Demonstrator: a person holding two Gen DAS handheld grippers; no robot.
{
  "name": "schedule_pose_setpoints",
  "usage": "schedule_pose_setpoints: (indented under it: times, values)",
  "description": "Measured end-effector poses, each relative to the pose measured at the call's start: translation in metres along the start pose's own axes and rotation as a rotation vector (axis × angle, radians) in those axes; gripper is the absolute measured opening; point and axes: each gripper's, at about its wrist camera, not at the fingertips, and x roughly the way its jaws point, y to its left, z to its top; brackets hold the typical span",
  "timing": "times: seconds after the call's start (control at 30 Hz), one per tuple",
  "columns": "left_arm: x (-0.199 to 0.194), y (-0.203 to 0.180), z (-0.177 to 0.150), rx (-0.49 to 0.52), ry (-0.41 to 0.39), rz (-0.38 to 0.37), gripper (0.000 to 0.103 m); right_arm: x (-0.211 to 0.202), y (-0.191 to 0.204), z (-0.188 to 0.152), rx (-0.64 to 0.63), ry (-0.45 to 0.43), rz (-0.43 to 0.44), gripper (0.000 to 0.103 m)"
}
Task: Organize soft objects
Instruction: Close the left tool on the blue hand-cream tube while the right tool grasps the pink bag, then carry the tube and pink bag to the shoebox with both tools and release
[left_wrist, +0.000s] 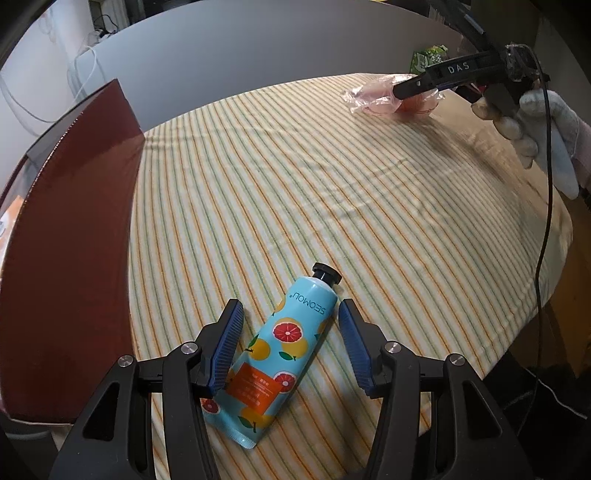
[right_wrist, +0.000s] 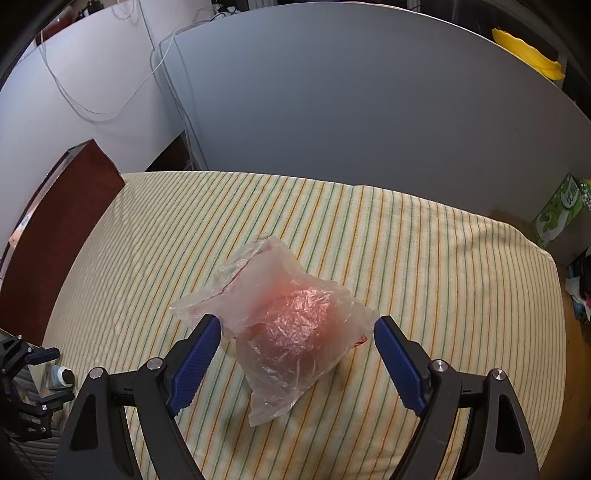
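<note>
On striped yellow-green cloth: dark red box at left edge | left gripper fingers wide, straddling blue citrus-print cream tube | right gripper fingers wide, flanking clear plastic bag holding reddish lump

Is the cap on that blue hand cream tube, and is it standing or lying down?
Capped and lying flat: the tube rests lengthwise on the striped cloth, its black cap on and pointing away.
</note>
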Motion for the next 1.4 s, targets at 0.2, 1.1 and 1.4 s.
schedule_pose_setpoints:
  times: [0.2,1.1,1.4]
  values:
    - [-0.001,0.002,-0.002,-0.007,-0.002,-0.018,0.051,0.003,0.006,0.001,-0.027,0.011,-0.003,0.082]
    - [-0.032,0.006,0.001,-0.061,-0.110,-0.045,0.026,-0.044,0.011,-0.023,-0.010,-0.078,0.059,0.047]
    - [-0.064,0.010,0.013,-0.079,-0.197,-0.055,0.026,-0.083,0.031,-0.018,-0.050,-0.153,0.090,0.047]
